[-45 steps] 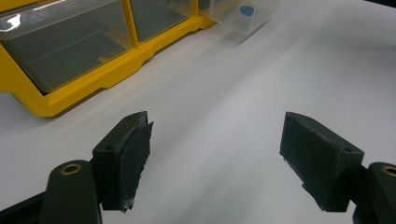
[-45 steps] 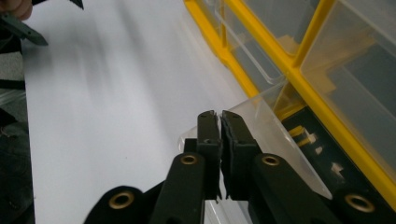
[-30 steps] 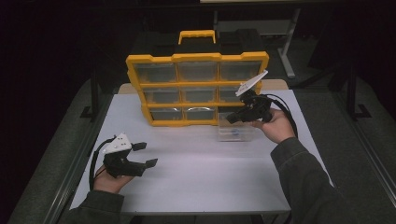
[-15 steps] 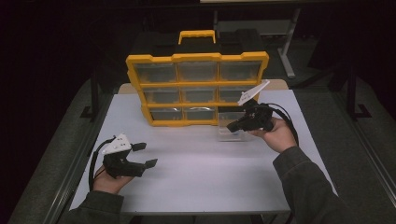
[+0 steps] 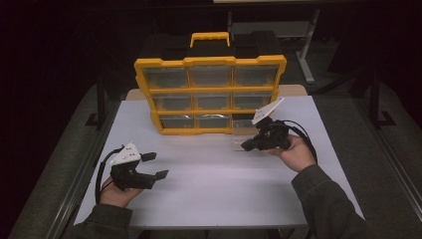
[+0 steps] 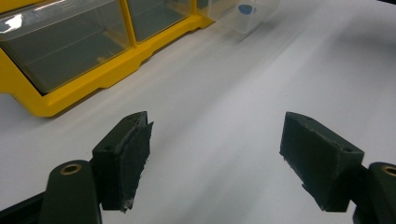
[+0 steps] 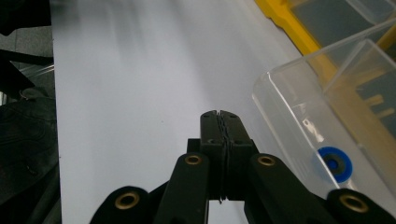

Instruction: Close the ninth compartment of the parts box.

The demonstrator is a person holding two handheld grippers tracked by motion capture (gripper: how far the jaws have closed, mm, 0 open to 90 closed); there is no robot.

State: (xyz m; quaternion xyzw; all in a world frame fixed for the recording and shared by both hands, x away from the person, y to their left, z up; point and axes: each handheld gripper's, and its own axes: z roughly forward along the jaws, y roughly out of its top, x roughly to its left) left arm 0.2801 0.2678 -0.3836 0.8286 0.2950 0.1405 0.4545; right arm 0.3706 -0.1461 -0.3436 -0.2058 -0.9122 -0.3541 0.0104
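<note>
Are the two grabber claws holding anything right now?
No. The left gripper is open over bare table, and the right gripper is shut on nothing, beside the clear drawer.

High view overlooks the table [image 5: 209,194]; gripper views skim it closely

Room: dark all round; only the white table [image 5: 209,189] is lit, from above.
High view: soft and a bit grainy.
Glare: a bright spot on the clear drawer front [image 6: 14,21], upper left of the left gripper view.
Blur: streaks across the tabletop's far end in both gripper views.
Shadows: faint, soft-edged.
</note>
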